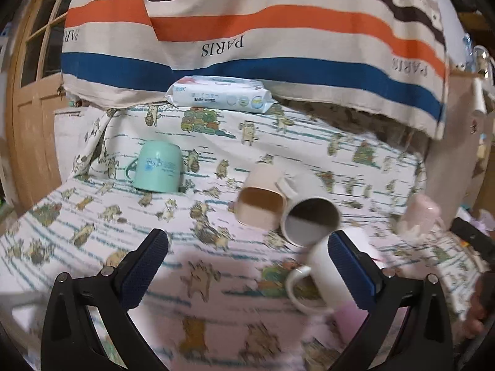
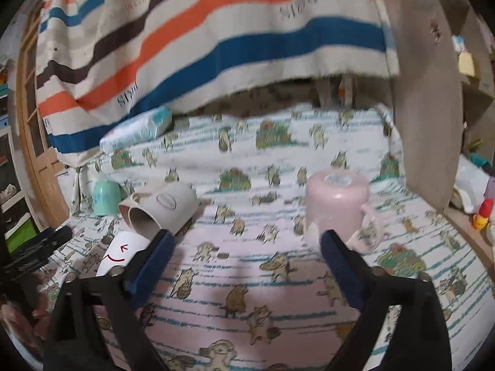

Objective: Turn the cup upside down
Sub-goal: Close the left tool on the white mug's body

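Observation:
A mint green cup [image 1: 158, 167] stands upside down at the back left of the cat-print cloth [image 1: 92, 216]. A beige cup [image 1: 261, 199] and a white cup [image 1: 309, 216] lie on their sides, mouths toward me. A white mug with a handle [image 1: 324, 275] lies beside the right finger of my open, empty left gripper [image 1: 247, 247]. A pink cup [image 2: 335, 204] stands upside down just beyond the right finger of my open, empty right gripper [image 2: 246, 247]. The right wrist view also shows the mint cup [image 2: 105, 198], the lying cups [image 2: 161, 213] and the white mug [image 2: 120, 253].
A pack of baby wipes [image 1: 221, 94] lies at the back under a hanging striped cloth [image 1: 247, 31]. A wooden door [image 1: 27, 108] is at the left. A beige panel [image 2: 430, 108] borders the right side, with small items [image 2: 481, 216] beyond it.

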Motion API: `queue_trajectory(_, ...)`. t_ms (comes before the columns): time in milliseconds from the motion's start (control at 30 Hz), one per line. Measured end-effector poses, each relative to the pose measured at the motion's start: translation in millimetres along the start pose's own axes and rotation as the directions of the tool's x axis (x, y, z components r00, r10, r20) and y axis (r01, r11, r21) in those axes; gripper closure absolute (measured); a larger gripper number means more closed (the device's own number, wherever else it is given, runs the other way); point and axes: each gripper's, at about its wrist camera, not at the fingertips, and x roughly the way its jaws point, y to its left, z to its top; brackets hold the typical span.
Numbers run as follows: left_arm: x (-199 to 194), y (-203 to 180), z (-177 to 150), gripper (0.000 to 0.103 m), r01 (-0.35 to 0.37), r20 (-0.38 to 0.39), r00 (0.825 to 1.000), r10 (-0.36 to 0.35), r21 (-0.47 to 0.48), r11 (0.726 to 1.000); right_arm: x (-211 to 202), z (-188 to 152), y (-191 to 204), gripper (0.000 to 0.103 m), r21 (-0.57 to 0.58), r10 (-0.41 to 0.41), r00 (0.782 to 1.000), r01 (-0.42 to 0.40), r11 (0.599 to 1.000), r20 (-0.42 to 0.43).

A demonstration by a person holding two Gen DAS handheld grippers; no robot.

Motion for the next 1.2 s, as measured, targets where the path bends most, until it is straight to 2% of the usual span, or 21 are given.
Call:
queue_trajectory(167, -9, -29, -2, 0.0, 0.033, -0.055, 0.998, -0.03, 0.058, 0.998, -6, -4, 3, 0.0, -0.021, -0.021, 0.999, 0.021, 1.0, 0.038)
queue_trajectory(233, -2, -38, -5, 0.0, 0.073, -0.099, 0.993, -0.07, 0.024, 0.997, -8, -6, 3, 0.0, -0.006, -0.038, 0.997, 0.038, 0.999, 0.07)
queue_trajectory(333, 12, -52, -14, 0.0, 0.112, -0.183, 0.976, -0.115, -0.025, 0.993, -18, -8, 4, 0.0, 0.011, -0.125, 0.982, 0.124, 0.992, 0.14)
queue_trajectory(400, 15, -62, -20, 0.0, 0.154, -0.21, 0.964, -0.164, -0.063, 0.986, -26, -8, 3, 0.0, 0.019, -0.154, 0.97, 0.154, 0.988, 0.188)
queue_trajectory(467, 14, -74, -26, 0.0, 0.171, -0.222, 0.958, -0.183, -0.073, 0.983, -28, -8, 2, 0.0, 0.003, -0.158, 0.968, 0.16, 0.987, 0.195)
queue_trajectory(533, 14, -88, -31, 0.001, 0.161, -0.236, 0.957, -0.17, -0.055, 0.985, -27, -7, 2, 0.0, -0.006, -0.167, 0.968, 0.171, 0.985, 0.189)
queue_trajectory(600, 18, -97, -36, 0.01, 0.132, -0.268, 0.953, -0.14, -0.046, 0.99, -27, -6, -1, 0.0, 0.003, -0.171, 0.967, 0.173, 0.985, 0.191)
queue_trajectory(700, 27, -103, -44, 0.02, 0.126, -0.318, 0.937, -0.143, -0.076, 0.989, -27, -5, -7, 0.0, 0.032, -0.199, 0.959, 0.197, 0.98, 0.2)
queue_trajectory(800, 32, -108, -52, 0.021, 0.09, -0.341, 0.935, -0.1, -0.044, 0.995, -27, -5, -10, 0.0, 0.045, -0.202, 0.958, 0.197, 0.979, 0.201)
queue_trajectory(900, 40, -109, -60, 0.024, 0.077, -0.386, 0.919, -0.086, -0.037, 0.996, -26, -5, -11, 0.0, 0.048, -0.212, 0.958, 0.206, 0.977, 0.194)
queue_trajectory(1033, 34, -107, -59, 0.037, 0.064, -0.361, 0.93, -0.071, -0.031, 0.997, -22, -5, -11, 0.0, 0.045, -0.226, 0.957, 0.221, 0.974, 0.182)
queue_trajectory(1200, 30, -102, -57, 0.038, 0.085, -0.347, 0.934, -0.092, -0.035, 0.996, -22, -5, -10, 0.0, 0.037, -0.214, 0.96, 0.21, 0.977, 0.182)
